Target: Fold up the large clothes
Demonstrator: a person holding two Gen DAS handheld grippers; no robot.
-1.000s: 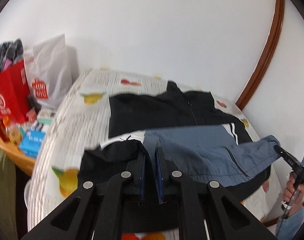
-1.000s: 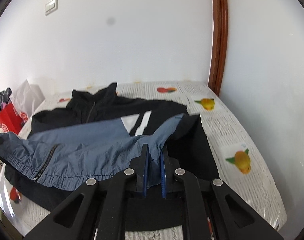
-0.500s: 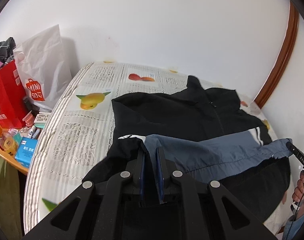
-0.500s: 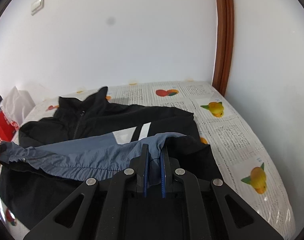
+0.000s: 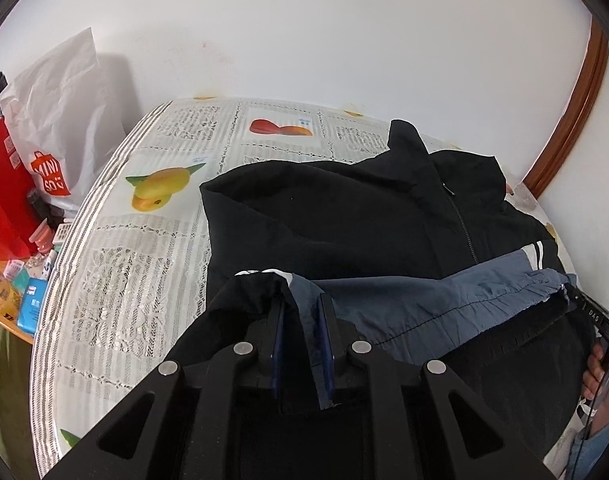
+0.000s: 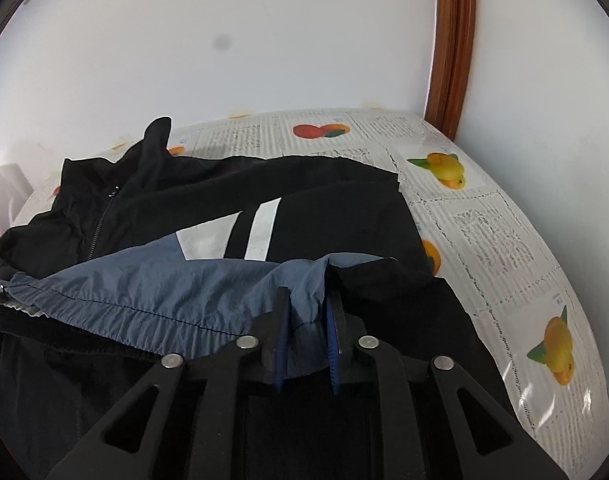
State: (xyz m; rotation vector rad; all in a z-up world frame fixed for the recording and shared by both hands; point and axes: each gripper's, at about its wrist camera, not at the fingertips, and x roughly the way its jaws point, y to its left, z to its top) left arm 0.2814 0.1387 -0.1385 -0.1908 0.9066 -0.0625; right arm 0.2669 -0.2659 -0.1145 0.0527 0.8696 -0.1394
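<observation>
A black jacket (image 5: 344,220) (image 6: 324,184) with white stripes lies zipped on the bed (image 5: 144,260) (image 6: 484,220). Its blue lower part (image 5: 444,300) (image 6: 144,280) is folded up over the black chest. My left gripper (image 5: 302,304) holds the left corner of that hem; its jaws are opening, with cloth still pinched between the pads. My right gripper (image 6: 306,300) is at the right corner, low over the jacket. Its jaws are opening too, and the blue cloth hangs slack between them. In the left wrist view the right gripper (image 5: 596,316) shows at the right edge.
A white shopping bag (image 5: 60,120), a red bag (image 5: 4,200) and small clutter on a side table (image 5: 24,280) stand left of the bed. A wooden door frame (image 6: 450,40) rises at the far right corner. A person's hand (image 5: 600,372) grips the right tool.
Both grippers carried the blue hem forward and down onto the jacket's chest. The fold now lies lower and flatter. The gap between each pair of pads has widened, more so on the right.
</observation>
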